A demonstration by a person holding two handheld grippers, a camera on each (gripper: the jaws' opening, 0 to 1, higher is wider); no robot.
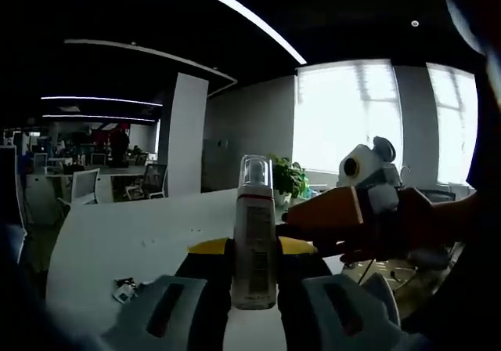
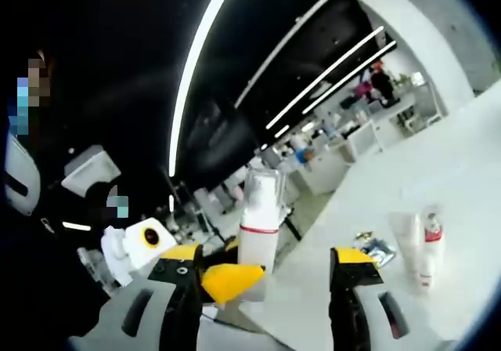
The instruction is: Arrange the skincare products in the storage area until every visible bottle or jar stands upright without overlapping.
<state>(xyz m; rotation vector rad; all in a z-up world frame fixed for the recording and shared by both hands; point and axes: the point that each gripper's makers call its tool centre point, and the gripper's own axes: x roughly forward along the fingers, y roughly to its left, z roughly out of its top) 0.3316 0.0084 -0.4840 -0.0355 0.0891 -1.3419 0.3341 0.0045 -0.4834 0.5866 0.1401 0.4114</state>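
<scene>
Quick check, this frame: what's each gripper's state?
Left gripper: shut on the pump bottle.
Right gripper: open, jaws apart, holding nothing; the bottle sits beside its left jaw.

You have one pump bottle (image 1: pixel 254 233) with a clear cap, standing upright between your left gripper's (image 1: pixel 254 308) two fingers. In the right gripper view that one bottle (image 2: pixel 259 229) shows again, beside the right gripper's (image 2: pixel 266 276) two yellow-tipped fingers. On the white tabletop (image 2: pixel 462 171) you can count two tubes (image 2: pixel 417 245) standing close together, and one small flat packet (image 2: pixel 376 249) lying near them. In the left gripper view there is one potted plant (image 1: pixel 288 180) and one small item (image 1: pixel 125 290) on the tabletop, too small to name.
</scene>
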